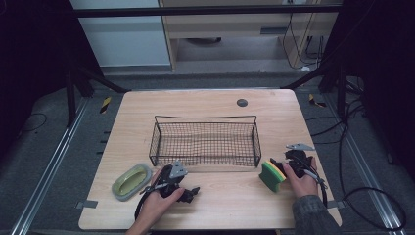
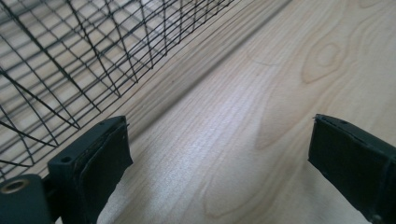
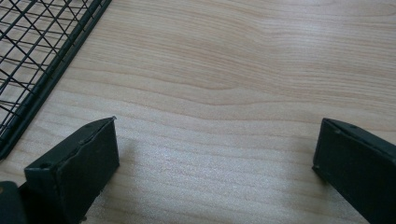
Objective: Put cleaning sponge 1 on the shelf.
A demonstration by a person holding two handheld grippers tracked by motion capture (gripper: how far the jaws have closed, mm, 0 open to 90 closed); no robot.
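Right now both tools rest low on the worktop (image 1: 220,196), jaws spread, nothing btwn them: left tool (image 1: 192,192) nr the soap dish (image 1: 131,181), right tool (image 1: 278,165) just beside the sponge (image 1: 272,176), w/ the wire basket (image 1: 205,142) between, ready for loading.

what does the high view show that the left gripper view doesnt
High view alone: the green-and-yellow sponge beside the right gripper, the grey oval soap dish with a green inside beside the left gripper, both of the person's hands, and the whole light wooden table with the floor around it.

Left gripper view alone: that gripper's two black fingers seen close, standing wide apart with bare wood between them.

Both: the black wire mesh basket and the wooden tabletop.
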